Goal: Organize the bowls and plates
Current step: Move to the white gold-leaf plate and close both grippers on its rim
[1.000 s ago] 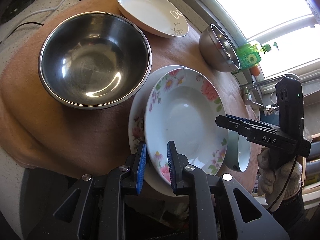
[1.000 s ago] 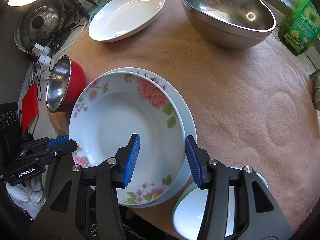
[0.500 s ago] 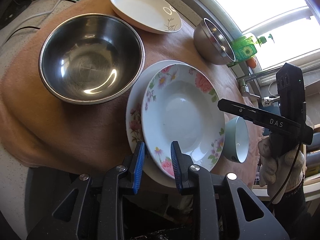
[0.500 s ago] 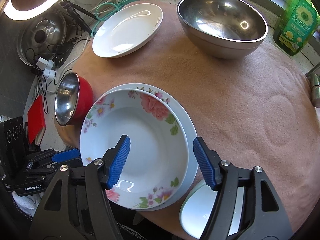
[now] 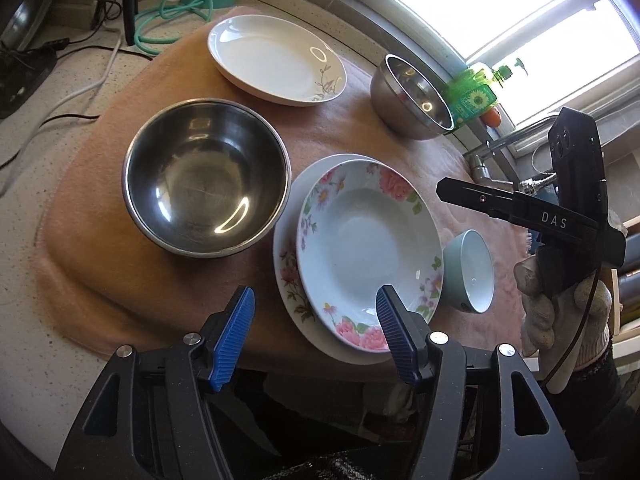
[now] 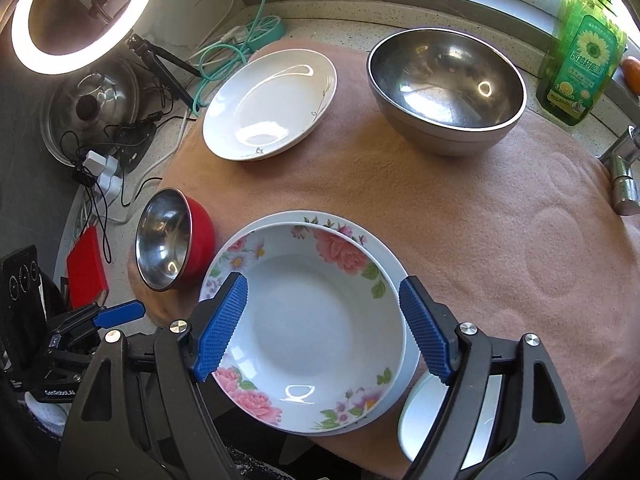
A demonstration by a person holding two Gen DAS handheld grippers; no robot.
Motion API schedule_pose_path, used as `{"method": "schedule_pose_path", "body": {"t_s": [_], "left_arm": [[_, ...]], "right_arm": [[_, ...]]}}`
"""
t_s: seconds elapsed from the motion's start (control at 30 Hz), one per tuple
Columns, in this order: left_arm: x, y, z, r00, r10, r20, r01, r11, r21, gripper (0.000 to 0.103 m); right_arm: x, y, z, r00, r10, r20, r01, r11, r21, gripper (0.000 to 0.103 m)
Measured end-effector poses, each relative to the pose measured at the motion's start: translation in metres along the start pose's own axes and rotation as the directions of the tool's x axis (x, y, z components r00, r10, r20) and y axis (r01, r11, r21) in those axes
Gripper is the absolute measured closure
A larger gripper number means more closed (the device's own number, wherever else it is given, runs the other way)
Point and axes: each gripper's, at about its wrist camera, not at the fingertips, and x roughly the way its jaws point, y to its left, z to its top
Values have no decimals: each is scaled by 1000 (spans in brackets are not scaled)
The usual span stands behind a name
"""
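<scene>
A pink towel [image 6: 460, 208] covered the counter; on it sat a steel bowl [image 5: 206, 176] beside two stacked floral plates [image 6: 316, 312], the upper nested in the lower; a white plate [image 5: 276, 62] lay farther back; a small pale bowl [image 5: 472, 270] rested just beside the stack; the left gripper [image 5: 314, 336] and right gripper [image 6: 324, 328] had just been opening, both released, nothing pressed between their jaws.
</scene>
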Motion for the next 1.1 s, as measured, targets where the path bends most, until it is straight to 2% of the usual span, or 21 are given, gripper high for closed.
{"method": "schedule_pose_path", "body": {"t_s": [0.07, 0.1, 0.13, 0.33, 0.63, 0.93, 1.1], "left_arm": [[-6, 4, 6, 1000, 21, 15, -22, 1000, 14, 36], [-9, 8, 10, 999, 36, 24, -37, 999, 19, 29], [-12, 11, 14, 998, 50, 35, -51, 998, 22, 27], [-30, 42, 48, 988, 112, 104, -113, 994, 4, 27], [-34, 74, 108, 979, 125, 161, -133, 990, 39, 27], [-12, 82, 161, 984, 105, 145, -123, 984, 125, 27], [9, 84, 184, 989, 97, 111, -115, 979, 168, 27]], "right_arm": [[-1, 4, 3, 1000, 5, 13, -5, 1000, 12, 18], [-2, 5, 4, 1000, 5, 22, -5, 1000, 17, 18], [-3, 7, 5, 1000, 6, 29, -7, 1000, 25, 18], [-4, 12, 13, 998, 25, 63, -31, 996, 84, 18], [3, 5, 29, 992, 39, 124, -64, 976, 207, 18], [24, -3, 46, 989, 51, 140, -91, 950, 300, 18], [38, -6, 57, 988, 54, 148, -102, 935, 340, 18]]}}
